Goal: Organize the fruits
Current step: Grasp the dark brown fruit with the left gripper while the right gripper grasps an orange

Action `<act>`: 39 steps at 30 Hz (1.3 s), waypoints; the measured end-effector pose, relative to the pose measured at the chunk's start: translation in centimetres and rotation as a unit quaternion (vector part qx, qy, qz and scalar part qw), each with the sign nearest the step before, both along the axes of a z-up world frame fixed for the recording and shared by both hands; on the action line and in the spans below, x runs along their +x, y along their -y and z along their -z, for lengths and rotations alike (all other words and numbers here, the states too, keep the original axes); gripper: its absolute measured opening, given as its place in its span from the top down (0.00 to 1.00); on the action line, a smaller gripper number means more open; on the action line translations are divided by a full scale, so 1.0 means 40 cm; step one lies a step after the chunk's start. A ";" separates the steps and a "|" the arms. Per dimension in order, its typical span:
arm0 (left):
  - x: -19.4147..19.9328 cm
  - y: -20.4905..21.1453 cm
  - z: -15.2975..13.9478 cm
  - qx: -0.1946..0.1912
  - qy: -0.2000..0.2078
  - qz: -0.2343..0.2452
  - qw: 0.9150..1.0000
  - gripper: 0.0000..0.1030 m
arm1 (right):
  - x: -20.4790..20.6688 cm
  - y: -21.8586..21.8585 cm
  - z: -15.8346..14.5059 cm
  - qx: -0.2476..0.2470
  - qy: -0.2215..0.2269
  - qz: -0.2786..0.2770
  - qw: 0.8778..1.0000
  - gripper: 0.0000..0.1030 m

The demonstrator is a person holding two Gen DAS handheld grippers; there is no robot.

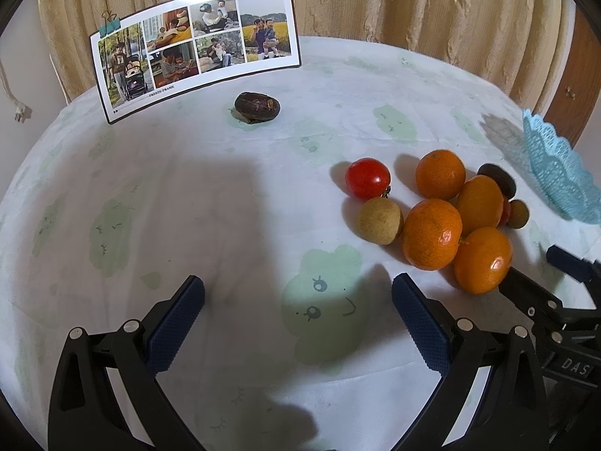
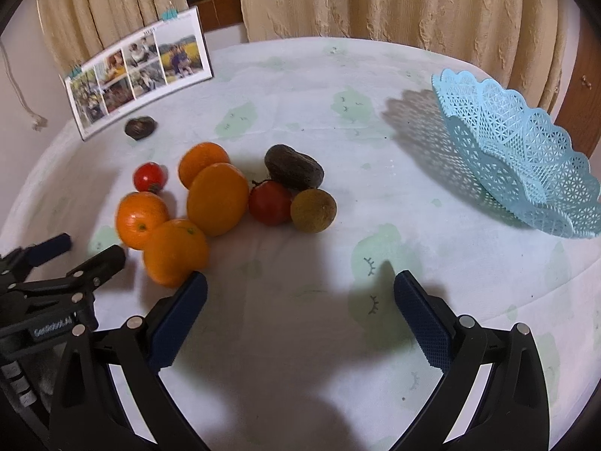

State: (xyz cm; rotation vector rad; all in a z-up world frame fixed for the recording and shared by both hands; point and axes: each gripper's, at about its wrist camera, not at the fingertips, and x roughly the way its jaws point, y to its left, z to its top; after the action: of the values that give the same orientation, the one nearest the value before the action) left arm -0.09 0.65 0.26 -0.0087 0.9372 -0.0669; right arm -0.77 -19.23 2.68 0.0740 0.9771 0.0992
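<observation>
A pile of fruit lies on the white tablecloth: several oranges (image 1: 432, 233) (image 2: 217, 198), two red tomatoes (image 1: 367, 178) (image 2: 269, 202), two brown longans (image 1: 380, 220) (image 2: 313, 209) and a dark avocado (image 2: 293, 167). Another dark fruit (image 1: 257, 106) (image 2: 140, 127) lies alone near the photo card. A light blue lace basket (image 2: 526, 154) (image 1: 556, 169) stands empty at the right. My left gripper (image 1: 298, 300) is open and empty, left of the pile. My right gripper (image 2: 300, 300) is open and empty, just in front of the pile; its left finger (image 2: 184, 308) is next to the nearest orange (image 2: 175, 252).
A photo card (image 1: 195, 49) (image 2: 139, 71) held by clips stands at the back left. Beige curtains (image 1: 432, 3) hang behind the round table. A wooden cabinet (image 2: 582, 86) is at the far right. The table edge curves close behind the basket.
</observation>
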 end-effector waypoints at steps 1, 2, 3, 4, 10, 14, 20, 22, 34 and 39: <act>0.001 -0.002 -0.002 -0.005 0.002 0.000 1.000 0.05 | -0.009 0.008 -0.005 0.011 0.007 0.002 1.000 0.02; -0.003 -0.008 -0.006 -0.012 0.004 0.000 1.000 0.05 | -0.014 0.012 -0.008 0.018 0.010 0.003 1.000 0.02; -0.005 -0.015 -0.009 -0.021 0.006 0.001 1.000 0.05 | -0.019 0.016 -0.012 0.026 0.013 0.003 1.000 0.02; -0.007 -0.017 -0.010 -0.024 0.007 0.001 1.000 0.05 | -0.027 0.022 -0.016 0.037 0.017 0.003 0.999 0.02; -0.013 -0.020 -0.037 -0.007 0.026 -0.004 1.000 0.05 | -0.050 0.023 -0.040 0.058 0.039 -0.002 0.998 0.02; -0.001 -0.030 -0.070 0.009 0.043 -0.009 0.999 0.05 | -0.059 0.010 -0.065 0.066 0.054 -0.012 0.996 0.02; 0.032 -0.053 -0.124 0.037 0.069 -0.026 0.997 0.05 | -0.079 -0.007 -0.105 0.079 0.091 -0.026 0.992 0.02; 0.041 -0.057 -0.139 0.042 0.078 -0.028 0.996 0.05 | -0.094 -0.002 -0.123 0.095 0.120 -0.028 0.988 0.02; 0.110 -0.037 -0.144 0.068 0.096 -0.019 0.993 0.05 | -0.087 0.004 -0.131 0.097 0.133 -0.026 0.986 0.02; 0.167 -0.046 -0.121 0.059 0.081 -0.026 0.995 0.05 | -0.066 -0.006 -0.099 0.100 0.100 -0.033 0.989 0.02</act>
State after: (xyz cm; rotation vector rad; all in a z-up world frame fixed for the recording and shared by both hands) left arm 6.60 2.49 5.12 0.0806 0.7763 0.0348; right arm -3.43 -18.98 6.64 0.2110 0.7669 0.2611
